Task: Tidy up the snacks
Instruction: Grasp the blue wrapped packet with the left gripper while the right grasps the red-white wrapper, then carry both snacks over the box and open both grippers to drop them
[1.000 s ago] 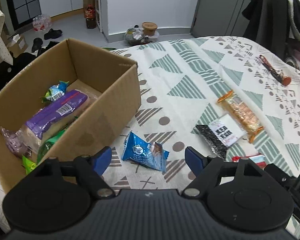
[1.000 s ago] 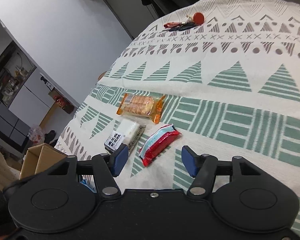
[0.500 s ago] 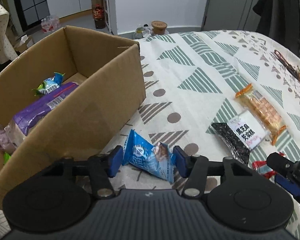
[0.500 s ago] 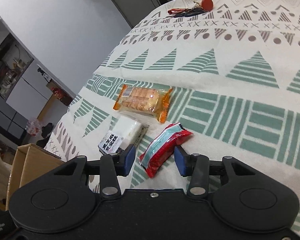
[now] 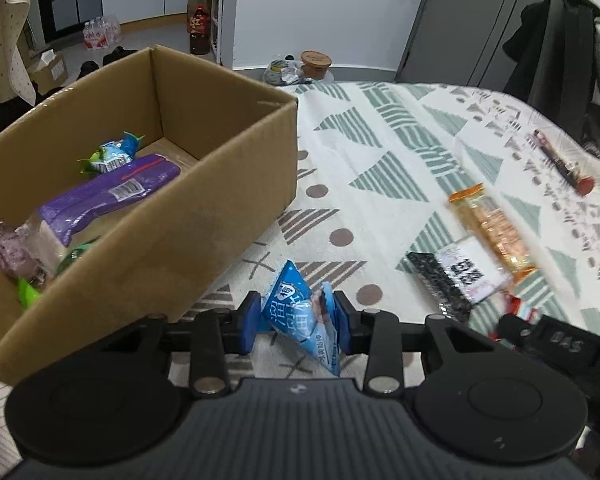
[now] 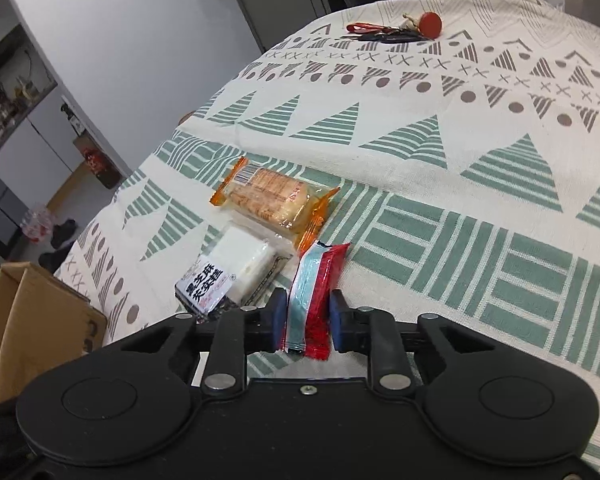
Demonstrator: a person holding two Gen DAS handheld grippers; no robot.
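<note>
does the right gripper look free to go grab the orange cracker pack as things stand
Probably not yet. The right gripper is already shut on the red snack packet, so its jaws are occupied. The orange cracker pack lies uncovered on the tablecloth just ahead, so the way itself looks free.

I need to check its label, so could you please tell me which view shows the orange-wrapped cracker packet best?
The right wrist view: the orange-wrapped cracker packet lies sharp and unobstructed on the patterned tablecloth. The left wrist view shows it farther off and motion-blurred.
</note>
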